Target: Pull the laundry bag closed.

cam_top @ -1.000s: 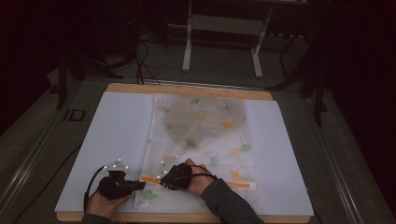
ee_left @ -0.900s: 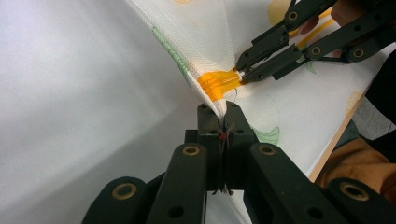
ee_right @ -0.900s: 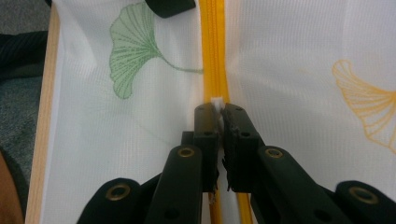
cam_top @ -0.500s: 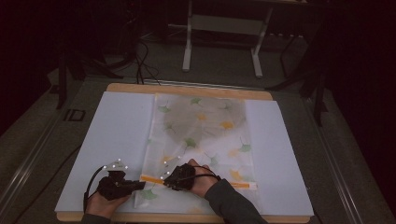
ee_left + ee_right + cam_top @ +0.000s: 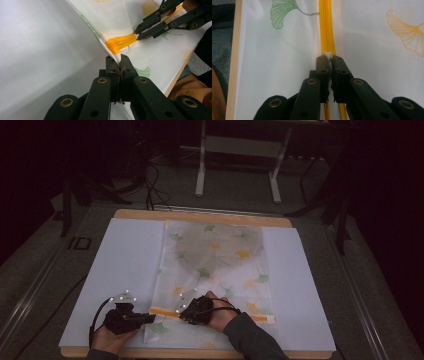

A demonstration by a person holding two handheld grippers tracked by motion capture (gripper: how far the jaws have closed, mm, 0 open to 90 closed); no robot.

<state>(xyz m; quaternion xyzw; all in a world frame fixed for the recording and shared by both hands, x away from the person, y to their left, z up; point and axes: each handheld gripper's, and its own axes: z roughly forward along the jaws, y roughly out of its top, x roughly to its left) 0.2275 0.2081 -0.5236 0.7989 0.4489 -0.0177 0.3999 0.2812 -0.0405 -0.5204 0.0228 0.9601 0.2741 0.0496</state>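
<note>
High view, scene: a white mesh bag (image 5: 215, 265) printed with ginkgo leaves is laid flat on a white sheet (image 5: 125, 270) over the table (image 5: 200, 216); the orange zipper (image 5: 260, 318) is seen across its near end.
High view, hands: the left tool (image 5: 149, 318) is held low at the bag's near left corner, the forearm coming in from the bottom edge; the right tool (image 5: 182, 316) is set on the zipper just beside it, pointing left, with the wrist bent across the body.
Left gripper view, state: the left tool (image 5: 119, 60) is closed tightly on the bag's fabric edge just beside the zipper end (image 5: 119, 44), and the cloth is lifted into a small ridge.
Left gripper view, advice: the corner should be kept pinched and tense, so that the zipper is not folded when the slider is drawn.
Right gripper view, state: the right tool (image 5: 329, 58) is closed narrowly on the small white zipper pull (image 5: 328, 54), in line with the orange zipper (image 5: 326, 27).
Right gripper view, advice: the pull is best drawn straight along the teeth, low and slowly; a sideways pull could let the tab slip.
</note>
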